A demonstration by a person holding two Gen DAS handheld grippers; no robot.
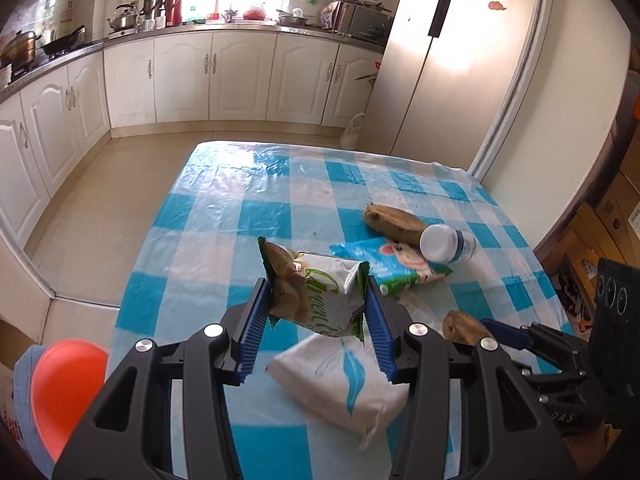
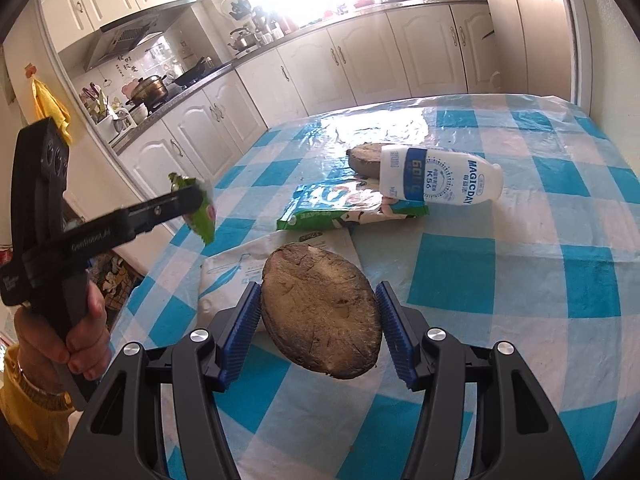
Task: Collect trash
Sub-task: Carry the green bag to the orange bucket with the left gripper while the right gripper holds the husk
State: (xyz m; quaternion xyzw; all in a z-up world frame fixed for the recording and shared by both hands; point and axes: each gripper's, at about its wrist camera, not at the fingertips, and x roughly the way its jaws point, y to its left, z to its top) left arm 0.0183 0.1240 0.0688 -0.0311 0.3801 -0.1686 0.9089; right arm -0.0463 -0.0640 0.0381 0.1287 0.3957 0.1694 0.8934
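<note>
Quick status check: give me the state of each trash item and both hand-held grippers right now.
Left hand-held gripper: shut on green snack bag, lifted off table.
Right hand-held gripper: shut on brown husk half, lifted.
White bottle: lying on its side.
Milk pouch: flat, under bottle.
Second husk half: on table, behind bottle.
White feather-print bag: flat on table.

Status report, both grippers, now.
Left gripper shut on green snack wrapper. Right gripper shut on brown husk. Bottle on table.
</note>
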